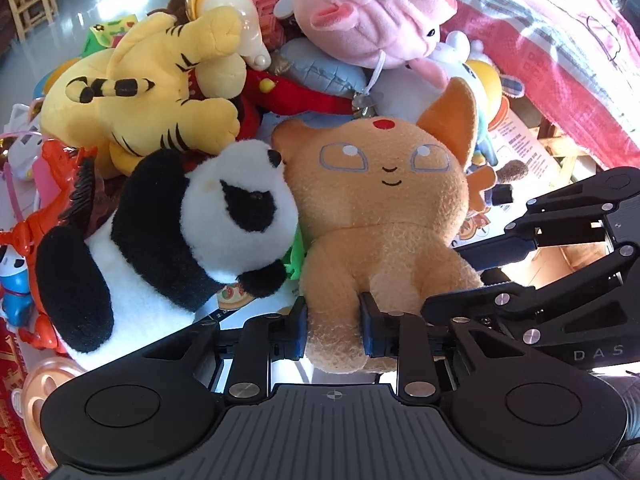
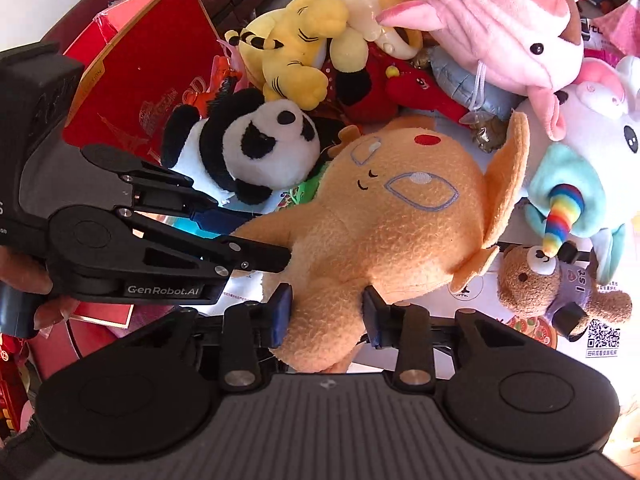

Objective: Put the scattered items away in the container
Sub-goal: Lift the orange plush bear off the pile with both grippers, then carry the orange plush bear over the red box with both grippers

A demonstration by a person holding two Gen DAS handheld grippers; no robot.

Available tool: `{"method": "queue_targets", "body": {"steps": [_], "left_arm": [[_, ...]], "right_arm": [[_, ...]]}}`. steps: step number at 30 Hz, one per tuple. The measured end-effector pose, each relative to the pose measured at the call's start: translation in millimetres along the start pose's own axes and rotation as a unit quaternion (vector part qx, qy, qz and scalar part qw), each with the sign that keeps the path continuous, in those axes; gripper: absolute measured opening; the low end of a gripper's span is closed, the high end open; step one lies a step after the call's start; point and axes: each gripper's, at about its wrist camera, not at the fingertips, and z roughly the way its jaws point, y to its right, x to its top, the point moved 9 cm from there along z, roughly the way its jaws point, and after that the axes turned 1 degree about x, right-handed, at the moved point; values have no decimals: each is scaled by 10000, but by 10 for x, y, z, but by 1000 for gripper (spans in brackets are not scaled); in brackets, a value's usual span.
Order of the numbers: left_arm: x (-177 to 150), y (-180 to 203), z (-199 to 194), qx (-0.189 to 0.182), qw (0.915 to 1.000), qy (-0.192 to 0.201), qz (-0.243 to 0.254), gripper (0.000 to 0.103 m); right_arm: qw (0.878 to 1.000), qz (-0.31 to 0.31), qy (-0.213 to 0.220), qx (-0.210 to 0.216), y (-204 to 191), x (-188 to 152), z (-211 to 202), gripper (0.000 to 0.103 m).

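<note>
The left gripper [image 1: 334,330] and the right gripper [image 2: 326,316] are each squeezing a leg of the orange plush [image 1: 384,204] lying on the toy pile; pulling different ways might rip it, or knock the panda [image 1: 192,232] leaning beside it

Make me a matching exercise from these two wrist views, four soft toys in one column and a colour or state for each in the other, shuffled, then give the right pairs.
Column one:
1. panda plush
2. tiger plush
3. pig plush
4. orange cat plush

Column two:
A. pink, on top of the pile at the back
B. held by both grippers at its legs
C. yellow with black stripes
D. black and white, lying beside the orange toy

Pairs: 1-D, 2-C, 3-A, 4-B.

The left gripper and the right gripper each clamp a lower limb of the orange cat plush.
</note>
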Motion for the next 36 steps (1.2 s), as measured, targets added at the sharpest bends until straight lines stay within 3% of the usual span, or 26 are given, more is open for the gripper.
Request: {"method": "queue_targets", "body": {"steps": [5, 22, 31, 36], "left_arm": [[23, 85, -165, -197, 9992, 280, -214, 21], [336, 388, -815, -43, 9878, 1551, -157, 22], [428, 310, -1379, 163, 9737, 2252, -296, 22], [434, 73, -1866, 490, 9590, 2741, -522, 22]], "right_arm": [[9995, -85, 293, 2, 69, 72, -269, 39], [9927, -440, 1087, -272, -28, 253, -888, 39], [9833, -846, 1596, -235, -302, 553, -1197, 39], [9726, -1380, 1867, -99, -682, 874, -1330, 39]]}}
